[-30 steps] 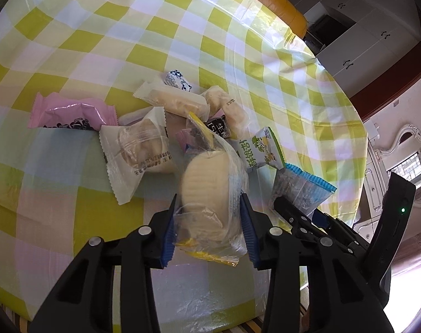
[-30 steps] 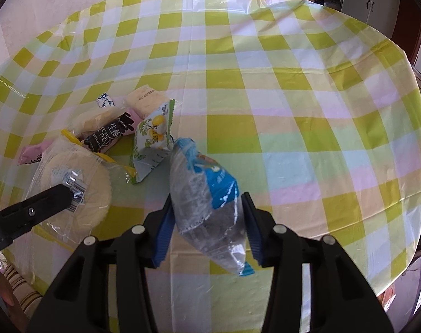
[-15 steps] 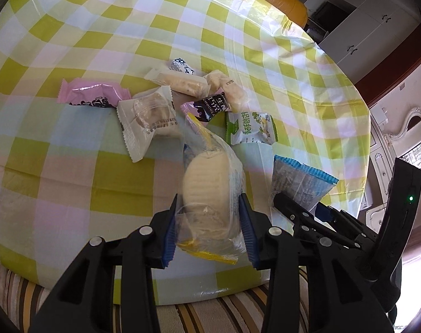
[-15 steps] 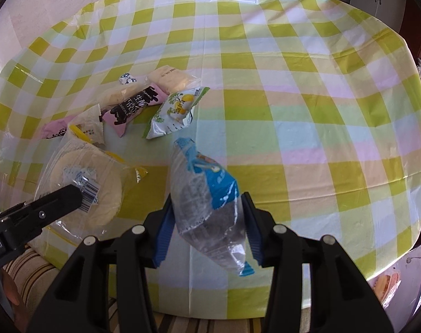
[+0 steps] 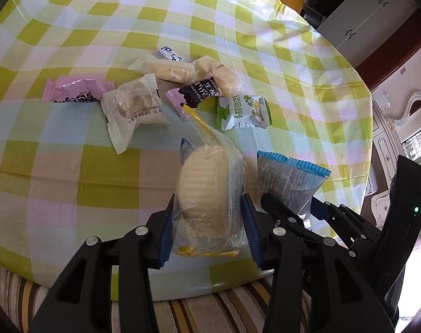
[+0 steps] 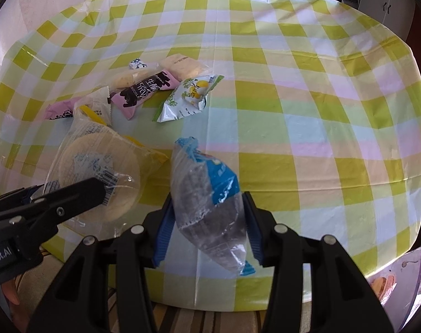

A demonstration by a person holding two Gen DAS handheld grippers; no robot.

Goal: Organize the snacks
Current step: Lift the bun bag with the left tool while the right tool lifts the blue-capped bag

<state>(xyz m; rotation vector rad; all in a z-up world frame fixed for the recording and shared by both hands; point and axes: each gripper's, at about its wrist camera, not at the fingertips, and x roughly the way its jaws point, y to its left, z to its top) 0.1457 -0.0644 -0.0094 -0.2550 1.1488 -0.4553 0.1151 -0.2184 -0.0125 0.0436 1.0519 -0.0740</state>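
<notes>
A: What is the left gripper carrying?

B: A clear bag with a round pale cake is sitting between its blue pads. The jaws are opening at this moment, yet the pads are still pressing the bag's sides, and it is hanging above the near edge of the checked tablecloth.

A: And the right gripper?

B: It is clamping a blue-topped clear packet of something dark, jaws partway closed on its middle, the packet tilting up and away from the fingers. It is riding just beside the cake bag, also over the table's near edge.

A: Where are the other snacks lying?

B: They are clustering farther in on the cloth: a white-wrapped pastry, a pink packet to its left, a pink-and-black chocolate bar, a green-and-white sachet, two pale wrapped cakes behind, and a small blue-and-white candy at the back.

A: Anything beneath the table edge?

B: Striped fabric is showing there.
</notes>
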